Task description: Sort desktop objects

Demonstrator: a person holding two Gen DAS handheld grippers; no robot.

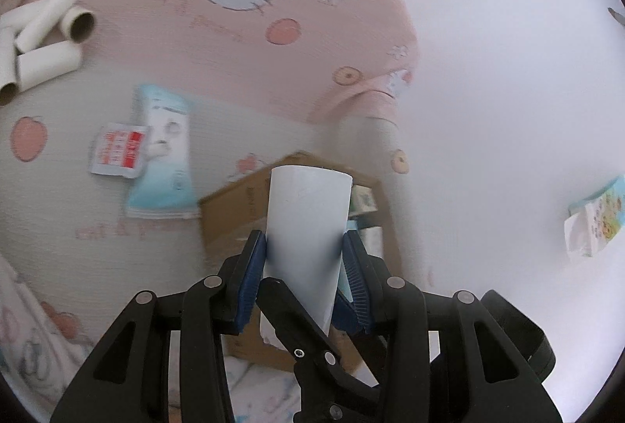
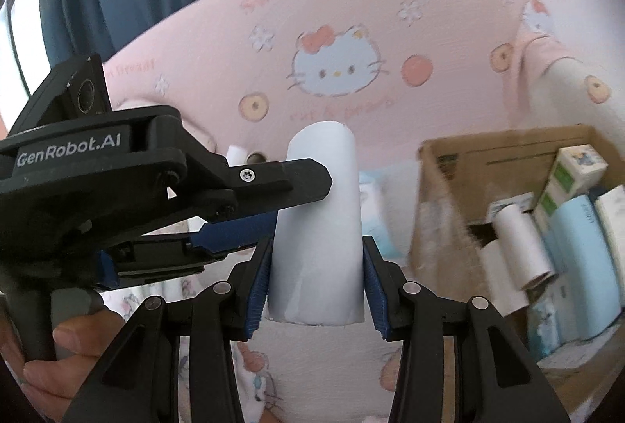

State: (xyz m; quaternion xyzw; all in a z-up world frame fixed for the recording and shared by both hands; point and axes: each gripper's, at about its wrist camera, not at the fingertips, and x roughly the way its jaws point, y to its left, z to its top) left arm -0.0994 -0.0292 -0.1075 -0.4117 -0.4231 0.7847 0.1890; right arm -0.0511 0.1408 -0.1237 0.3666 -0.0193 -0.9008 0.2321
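Mid-sort, both sets of jaws clamped on one white paper tube (image 2: 318,223); next, carrying to cardboard box (image 2: 504,149) at three o'clock

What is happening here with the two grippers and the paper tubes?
A person is sorting things on a bed with a pink cartoon-cat cover. Both the left gripper and the right gripper are closed on the same white paper tube, which is held in the air. A cardboard box nearby already holds tubes and small packs. More tubes and two sachets lie on the cover, not yet sorted.
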